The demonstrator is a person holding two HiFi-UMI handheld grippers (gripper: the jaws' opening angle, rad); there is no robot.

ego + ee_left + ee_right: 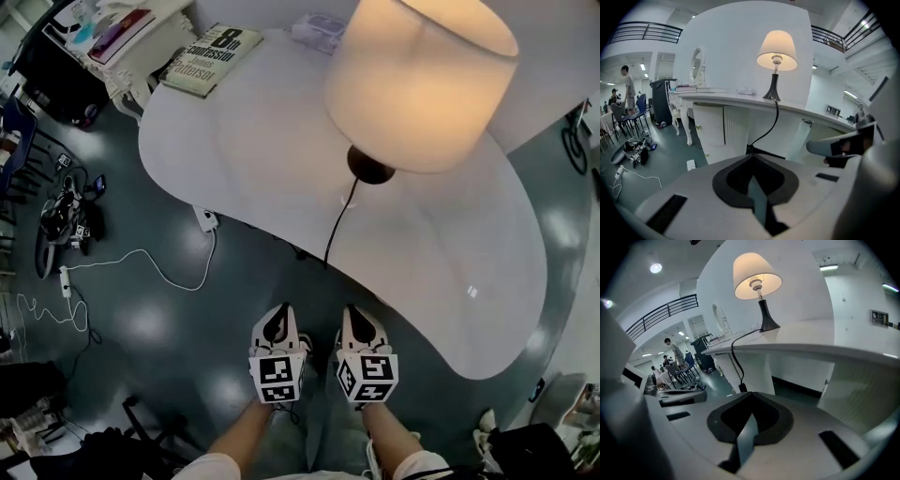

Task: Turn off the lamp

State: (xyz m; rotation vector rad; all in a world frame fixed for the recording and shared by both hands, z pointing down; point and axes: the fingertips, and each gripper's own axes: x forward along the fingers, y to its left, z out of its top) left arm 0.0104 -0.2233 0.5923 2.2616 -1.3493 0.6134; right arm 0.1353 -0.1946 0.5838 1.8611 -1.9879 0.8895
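Fingers pressed together, nothing pinched, on left gripper and right gripper. Both held side by side, low over floor just off worktop near edge, probably parked, well apart from lamp. Lamp lit, mid-worktop toward far edge; cord drops over near edge. Count: two grippers, one lamp, one cord, one book at far-left corner.

The left gripper and right gripper sit side by side, close but apart, just short of the near edge of the table. Both point toward the table and tilt downward. The jaws of each are closed together, with nothing between them. The left forearm and right forearm extend forward, roughly parallel.
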